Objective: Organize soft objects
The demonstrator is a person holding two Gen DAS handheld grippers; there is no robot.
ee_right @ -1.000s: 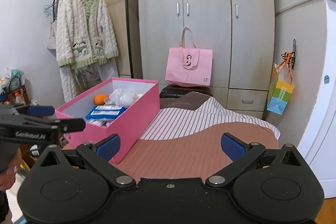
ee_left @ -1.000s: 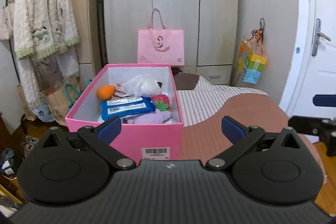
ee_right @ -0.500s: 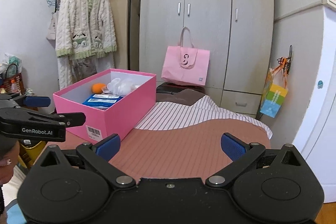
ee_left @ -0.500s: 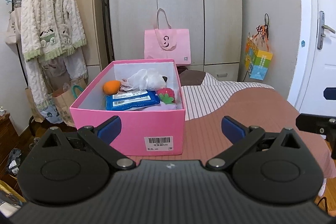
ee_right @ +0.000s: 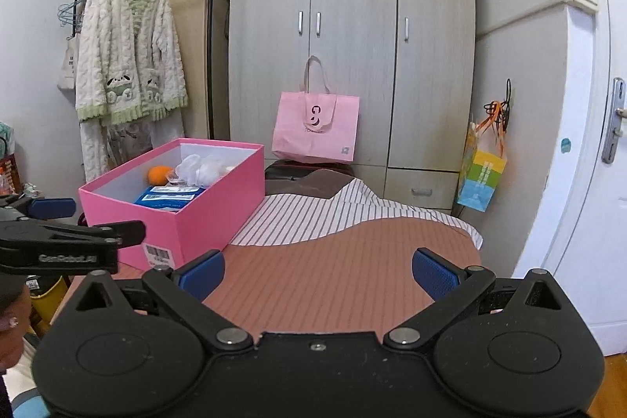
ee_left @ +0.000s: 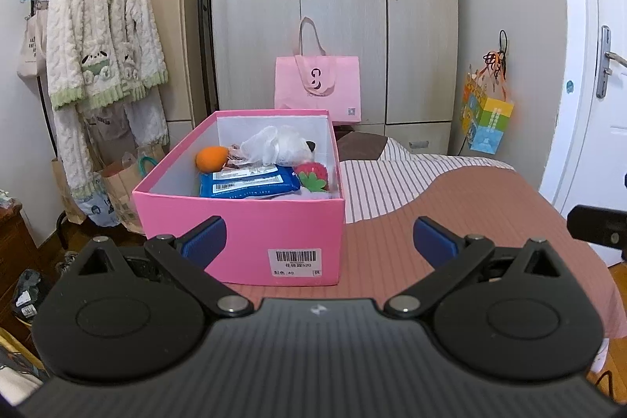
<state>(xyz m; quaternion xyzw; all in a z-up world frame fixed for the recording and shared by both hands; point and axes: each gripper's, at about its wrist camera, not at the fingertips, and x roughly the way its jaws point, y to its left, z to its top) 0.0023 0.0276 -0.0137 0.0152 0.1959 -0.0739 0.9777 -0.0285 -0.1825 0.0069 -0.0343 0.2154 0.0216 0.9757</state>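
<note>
- One pink box (ee_left: 250, 226) stood on the bed (ee_left: 462, 214), lid off, its barcode label facing the left wrist camera.
- Inside it lay one orange ball (ee_left: 211, 158) at the far left, one white fluffy bundle (ee_left: 274, 143) at the far middle, one blue flat packet (ee_left: 247, 183) nearer, and one red strawberry toy (ee_left: 312, 175) at the right wall; a pale purple scrap showed under the packet, too hidden to identify.
- The left gripper (ee_left: 318, 241) was released, its two blue pads spread wide and holding nothing; the box sat just beyond it, ahead and slightly left, the left pad overlapping the box's near wall in that view.
- The right gripper (ee_right: 317, 273) was likewise spread wide and empty, over bare brown bedcover; from its camera the box (ee_right: 203, 218) lay to the far left, well apart from its fingers.
- In the right wrist view the left gripper (ee_right: 70, 230) reached in from the left edge, near the box's near corner.
- Beyond the bed stood one pink tote bag (ee_left: 317, 89) against the three-door wardrobe (ee_left: 333, 6).
- One cream cardigan (ee_left: 102, 30) hung on the rack at left.
- One colourful paper bag (ee_left: 486, 120) hung on the right, beside the white door (ee_left: 603, 104).
</note>
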